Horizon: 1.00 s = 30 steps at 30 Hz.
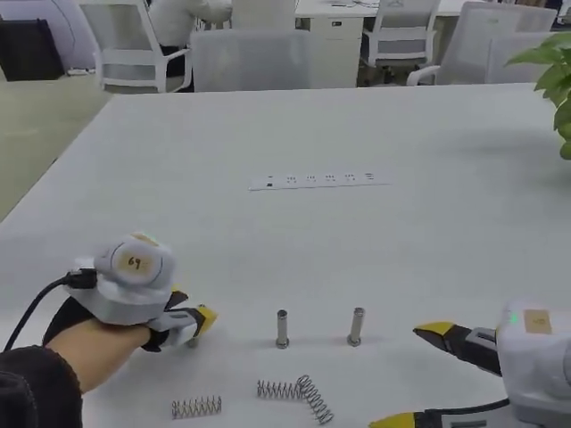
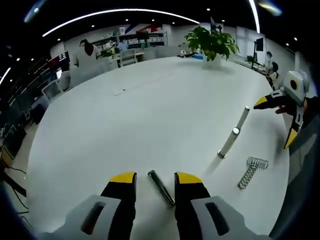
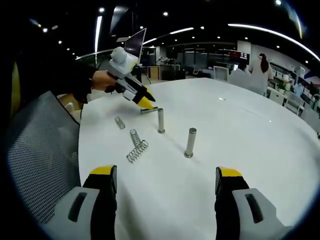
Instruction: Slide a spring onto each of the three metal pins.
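The left gripper (image 2: 156,178) is holding its fingers slightly apart, straddling a fallen pin (image 2: 161,187) lying flat on the white worktop (image 1: 357,250); I cannot tell whether they touch it. The right gripper (image 3: 167,174) is gaping wide, holding nothing. Between the grippers a left pin (image 1: 282,328) and a right pin (image 1: 356,325) are standing upright, making three. Three springs are lying near the front edge: a lone spring (image 1: 196,407) and a touching spring pair (image 1: 278,389). Beyond, open worktop is running to a socket strip (image 1: 319,180), chairs (image 1: 134,45) and a plant (image 1: 553,62).
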{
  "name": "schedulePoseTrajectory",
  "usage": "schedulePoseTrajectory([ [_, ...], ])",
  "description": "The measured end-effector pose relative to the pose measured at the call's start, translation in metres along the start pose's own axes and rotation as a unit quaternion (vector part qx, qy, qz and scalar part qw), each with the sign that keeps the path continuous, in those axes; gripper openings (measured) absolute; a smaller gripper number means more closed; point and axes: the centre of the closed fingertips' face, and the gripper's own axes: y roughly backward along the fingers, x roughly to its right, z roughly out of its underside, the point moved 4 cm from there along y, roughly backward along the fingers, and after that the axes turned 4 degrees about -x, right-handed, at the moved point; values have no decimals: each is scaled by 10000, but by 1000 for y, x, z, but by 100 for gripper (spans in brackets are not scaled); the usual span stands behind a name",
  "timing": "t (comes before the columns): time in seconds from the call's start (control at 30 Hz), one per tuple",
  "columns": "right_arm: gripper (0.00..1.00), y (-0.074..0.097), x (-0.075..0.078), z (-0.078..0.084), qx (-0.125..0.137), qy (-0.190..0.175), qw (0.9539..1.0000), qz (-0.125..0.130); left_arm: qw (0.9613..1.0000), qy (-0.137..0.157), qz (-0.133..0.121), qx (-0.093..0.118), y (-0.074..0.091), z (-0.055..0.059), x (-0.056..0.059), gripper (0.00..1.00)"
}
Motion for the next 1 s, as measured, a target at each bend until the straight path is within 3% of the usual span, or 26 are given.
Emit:
schedulePoseTrajectory([
  [0.7, 80, 2, 0, 1, -12, 2, 10000, 15, 9994, -39, 79, -346, -13, -1, 3, 10],
  [1.0, 79, 1, 0, 2, -8, -3, 10000, 12, 9992, -94, 67, -391, -14, 1, 3, 5],
])
